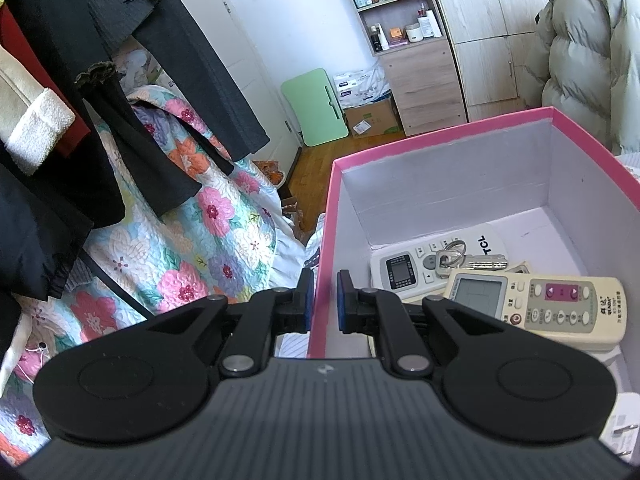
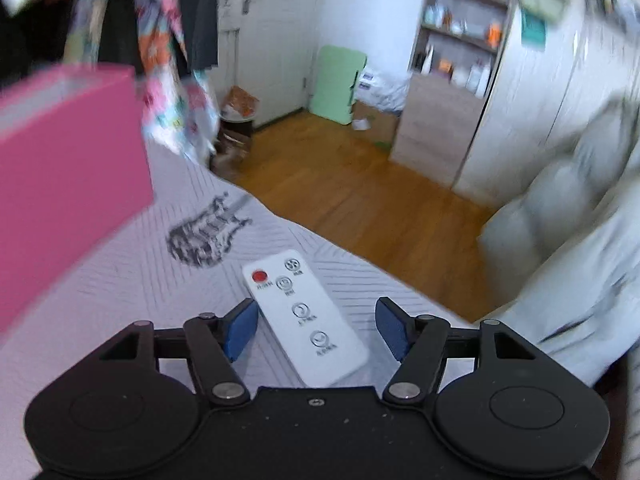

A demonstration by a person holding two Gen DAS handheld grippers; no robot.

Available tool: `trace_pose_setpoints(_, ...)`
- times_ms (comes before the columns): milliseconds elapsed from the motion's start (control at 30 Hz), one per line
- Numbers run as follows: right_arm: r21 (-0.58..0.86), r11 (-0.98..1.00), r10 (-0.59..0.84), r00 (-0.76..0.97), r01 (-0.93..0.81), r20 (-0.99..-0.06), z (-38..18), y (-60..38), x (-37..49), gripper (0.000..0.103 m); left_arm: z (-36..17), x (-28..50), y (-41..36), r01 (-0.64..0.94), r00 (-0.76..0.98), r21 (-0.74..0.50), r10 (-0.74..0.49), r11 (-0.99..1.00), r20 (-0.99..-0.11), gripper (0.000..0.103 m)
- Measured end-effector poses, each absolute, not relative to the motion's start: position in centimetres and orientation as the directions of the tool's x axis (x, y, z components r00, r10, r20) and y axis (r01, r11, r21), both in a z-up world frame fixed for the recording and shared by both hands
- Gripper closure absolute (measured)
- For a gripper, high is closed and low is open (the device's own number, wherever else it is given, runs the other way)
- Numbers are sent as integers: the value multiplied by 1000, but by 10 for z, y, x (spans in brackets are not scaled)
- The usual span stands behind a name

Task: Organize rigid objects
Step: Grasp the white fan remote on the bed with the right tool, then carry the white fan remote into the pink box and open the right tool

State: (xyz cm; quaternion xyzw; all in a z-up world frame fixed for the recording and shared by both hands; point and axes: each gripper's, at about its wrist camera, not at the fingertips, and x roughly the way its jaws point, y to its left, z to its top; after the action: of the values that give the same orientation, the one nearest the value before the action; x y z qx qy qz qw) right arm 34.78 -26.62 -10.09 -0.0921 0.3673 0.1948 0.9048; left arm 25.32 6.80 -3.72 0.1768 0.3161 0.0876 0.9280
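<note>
The left gripper (image 1: 321, 300) is clenched on the near-left wall of the pink box (image 1: 440, 142), one blue pad outside that wall and one inside. Inside the pink box, against its near-left corner, lie a white TCL remote (image 1: 432, 258), a bunch of keys (image 1: 466, 259) resting across the TCL remote, and a cream air-conditioner remote (image 1: 536, 304) overlapping the TCL remote's near edge. To the right of the pink box, on the grey striped bedspread (image 2: 120, 280), a slim white remote with a red button (image 2: 304, 316) lies between the spread, released jaws of the right gripper (image 2: 316, 326), whose pads stand clear of it on both sides.
</note>
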Motion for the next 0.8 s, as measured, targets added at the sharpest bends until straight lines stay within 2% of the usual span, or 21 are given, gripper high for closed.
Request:
trace_pose_setpoints(67, 74, 914, 333, 633, -399, -699, -101, -273, 353, 43, -37, 254, 69, -51, 786, 372, 267, 927, -557, 94)
trace_pose_setpoints(100, 71, 914, 333, 635, -401, -697, -101, -272, 350, 46, -37, 255, 69, -50, 787, 369, 264, 928, -558, 94)
trace_pose_setpoints(133, 52, 910, 327, 638, -410, -697, -101, -269, 347, 53, -37, 255, 69, -51, 786, 371, 266, 927, -558, 94)
trace_pose_setpoints(233, 31, 914, 307, 642, -404, -703, -100, -259, 332, 58, -38, 255, 69, -51, 786, 371, 266, 927, -558, 94)
trace_pose_setpoints(367, 56, 944, 250, 594, -325, -765, -96, -251, 322, 58, -38, 255, 70, -50, 785, 365, 263, 930, -562, 94)
trace_pose_setpoints(467, 35, 928, 253, 559, -371, -790, -93, -240, 319, 55, -39, 255, 70, -50, 783, 370, 266, 928, -562, 94)
trace_pose_setpoints(667, 26, 941, 234, 593, -337, -770, -94, -232, 321, 57, -39, 256, 69, -51, 783, 364, 264, 930, -563, 94)
trace_pose_setpoints(800, 47, 950, 248, 655, -309, -713, -80, -231, 302, 57, -39, 256, 68, -49, 785, 354, 255, 934, -565, 94)
